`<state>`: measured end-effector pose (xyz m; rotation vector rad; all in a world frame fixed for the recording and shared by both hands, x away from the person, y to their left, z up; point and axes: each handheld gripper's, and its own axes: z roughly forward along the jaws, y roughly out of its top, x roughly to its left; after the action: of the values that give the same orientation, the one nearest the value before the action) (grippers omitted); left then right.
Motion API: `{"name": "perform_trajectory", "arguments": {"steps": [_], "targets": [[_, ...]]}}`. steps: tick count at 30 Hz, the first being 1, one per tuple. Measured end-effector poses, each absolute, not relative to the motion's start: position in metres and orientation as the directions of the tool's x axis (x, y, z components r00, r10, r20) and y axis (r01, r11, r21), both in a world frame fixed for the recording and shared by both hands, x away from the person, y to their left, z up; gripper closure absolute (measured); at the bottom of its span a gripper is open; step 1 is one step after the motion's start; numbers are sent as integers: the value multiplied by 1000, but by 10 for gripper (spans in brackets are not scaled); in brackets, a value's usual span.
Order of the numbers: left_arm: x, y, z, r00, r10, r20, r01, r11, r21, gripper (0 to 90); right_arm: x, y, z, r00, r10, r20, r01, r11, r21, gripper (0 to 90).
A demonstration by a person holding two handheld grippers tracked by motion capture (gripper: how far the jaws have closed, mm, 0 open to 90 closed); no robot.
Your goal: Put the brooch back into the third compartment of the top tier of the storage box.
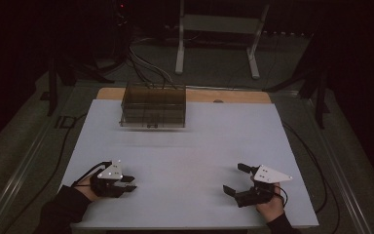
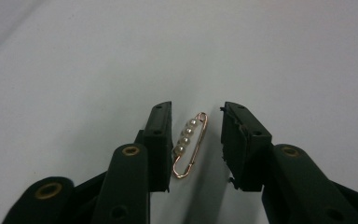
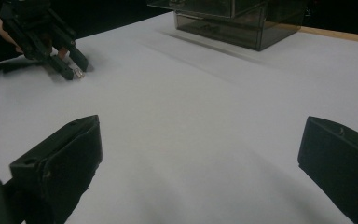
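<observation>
We see the left gripper (image 2: 193, 140) low at the near left of the white table (image 1: 190, 156), its jaws standing a little apart around a small gold safety pin with four pearl beads (image 2: 191, 143) that lies flat on the table between them. The pin rests just against the left jaw's inner face, while a clear gap separates it from the other jaw, so nothing is clamped. At the near right, the right gripper (image 3: 200, 154) hovers with its jaws spread wide over bare table (a dark transparent drawer box (image 1: 153, 108) stands at the far edge, well apart from both).
</observation>
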<state>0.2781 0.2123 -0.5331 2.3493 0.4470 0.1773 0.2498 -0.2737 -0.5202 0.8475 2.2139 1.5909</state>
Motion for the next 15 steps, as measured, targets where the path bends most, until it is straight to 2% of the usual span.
{"name": "perform_trajectory", "arguments": {"steps": [9,10,15], "targets": [[280,210,-532,929,370,0,274,-688,672,814,250,-273,-520,-787,608,99,290,223,931,0],[280,210,-532,928,373,0,277,-688,671,855,250,-273,-520,-786,609,103,294,223,929,0],[281,210,-531,927,375,-14,288,-687,667,867,250,-273,-521,-786,609,104,295,222,929,0]]}}
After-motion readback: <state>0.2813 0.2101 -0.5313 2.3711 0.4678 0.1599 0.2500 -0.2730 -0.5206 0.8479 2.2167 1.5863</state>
